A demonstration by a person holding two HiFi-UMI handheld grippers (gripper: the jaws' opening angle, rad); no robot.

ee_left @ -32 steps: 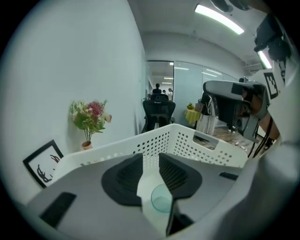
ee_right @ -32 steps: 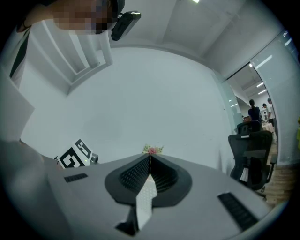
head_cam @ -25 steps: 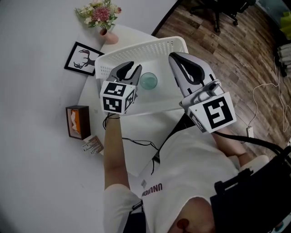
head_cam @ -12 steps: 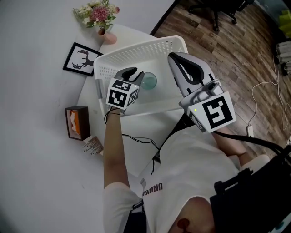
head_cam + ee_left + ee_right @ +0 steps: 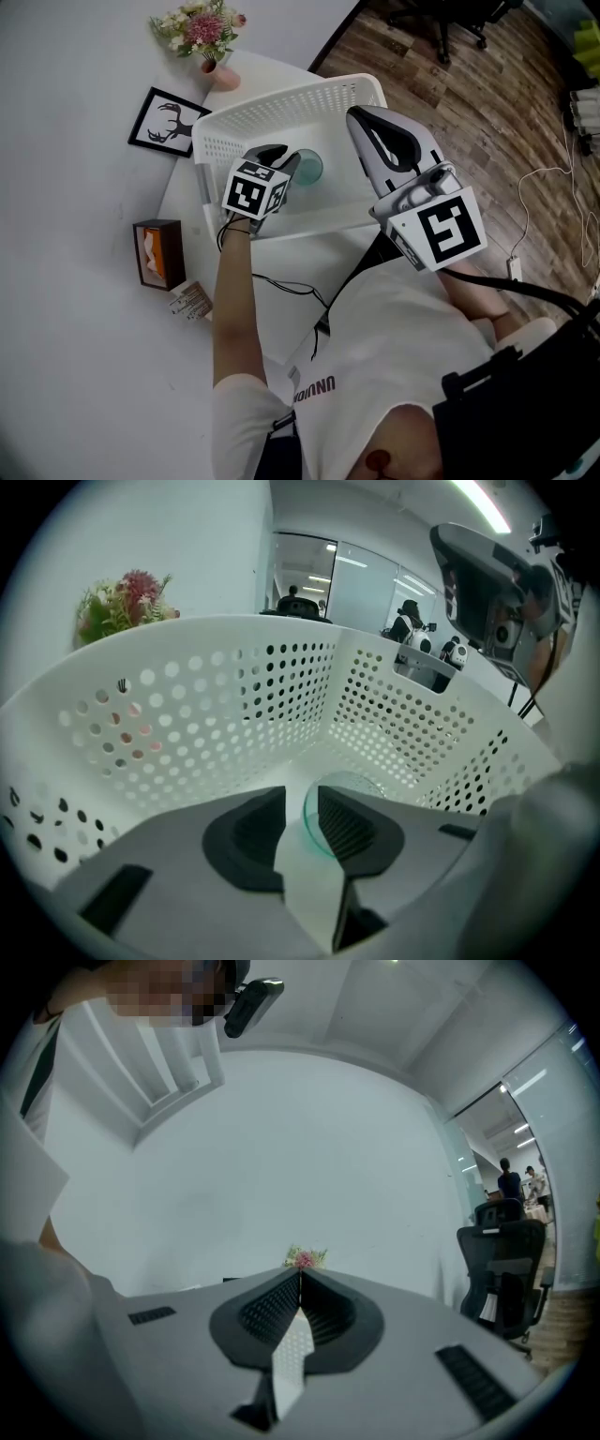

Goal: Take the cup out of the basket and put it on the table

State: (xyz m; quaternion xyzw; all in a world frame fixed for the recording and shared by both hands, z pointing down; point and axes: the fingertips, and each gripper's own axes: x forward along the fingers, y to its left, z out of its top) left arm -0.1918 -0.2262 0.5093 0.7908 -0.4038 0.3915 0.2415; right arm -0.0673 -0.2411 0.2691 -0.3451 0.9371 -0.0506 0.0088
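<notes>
Reaching into the white perforated basket (image 5: 309,96), the left gripper (image 5: 300,799) sits low over the basket floor with its 2 jaws spread, the thin near wall of a pale green, see-through cup (image 5: 307,167) showing in the gap between them. One jaw seems to sit outside the rim and the other over or just inside the mouth, though the left gripper view does not settle whether either pad is touching the glass. The right gripper (image 5: 300,1274) is held up beside the basket with its jaws pressed together on nothing, aimed at the far wall. The step in hand looks to be the grasp itself, with the lift-out and the set-down not yet done. The next move likely calls for closing squarely on that rim wall without tipping the cup, then raising it straight up until it clears the basket's side before carrying it over to bare tabletop (image 5: 281,258). The cup stands on the basket floor, well inside the walls. From above it reads as a full circle, so its mouth points up and its long axis appears to run vertically. A pinch on a single thin wall could slip or tilt.
</notes>
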